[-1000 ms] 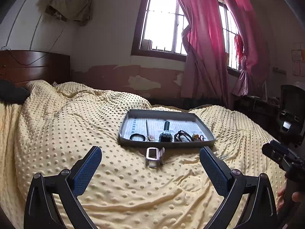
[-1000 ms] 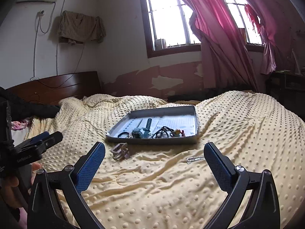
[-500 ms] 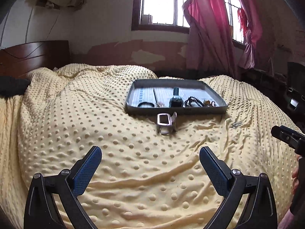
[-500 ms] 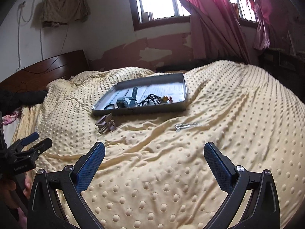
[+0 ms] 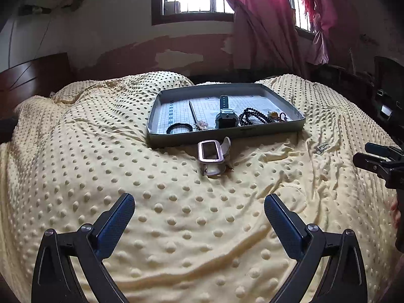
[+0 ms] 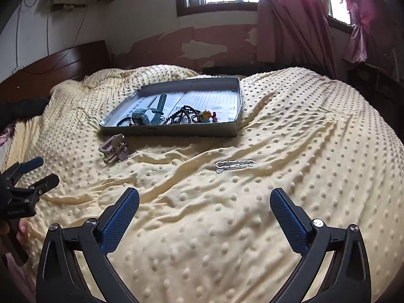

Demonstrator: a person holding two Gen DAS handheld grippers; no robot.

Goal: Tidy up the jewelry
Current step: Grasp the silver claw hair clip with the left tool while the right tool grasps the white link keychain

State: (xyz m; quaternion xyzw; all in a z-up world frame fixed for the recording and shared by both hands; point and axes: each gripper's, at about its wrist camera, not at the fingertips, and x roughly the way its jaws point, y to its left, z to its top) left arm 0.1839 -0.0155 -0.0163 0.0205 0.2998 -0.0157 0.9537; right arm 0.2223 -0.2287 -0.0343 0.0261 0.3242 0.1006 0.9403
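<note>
Tray (image 5: 290,106): grey, shallow, sits on the yellow blanket (image 5: 101,164) toward the far side of the bed.
In the tray: black ring (image 5: 179,127), pen (image 5: 193,113), teal watch (image 5: 226,116), black beads (image 5: 251,117), small coloured charms (image 5: 276,116).
Pink watch (image 5: 213,152): on the blanket, just near of the tray's near wall.
Silver clip (image 6: 234,164): on the blanket, right of the pink watch, apart from the tray.
Left gripper (image 5: 199,209): fingers spread wide, holding nothing, hovering near of the pink watch.
Right gripper (image 6: 204,204): fingers spread wide, empty, near of the clip.
</note>
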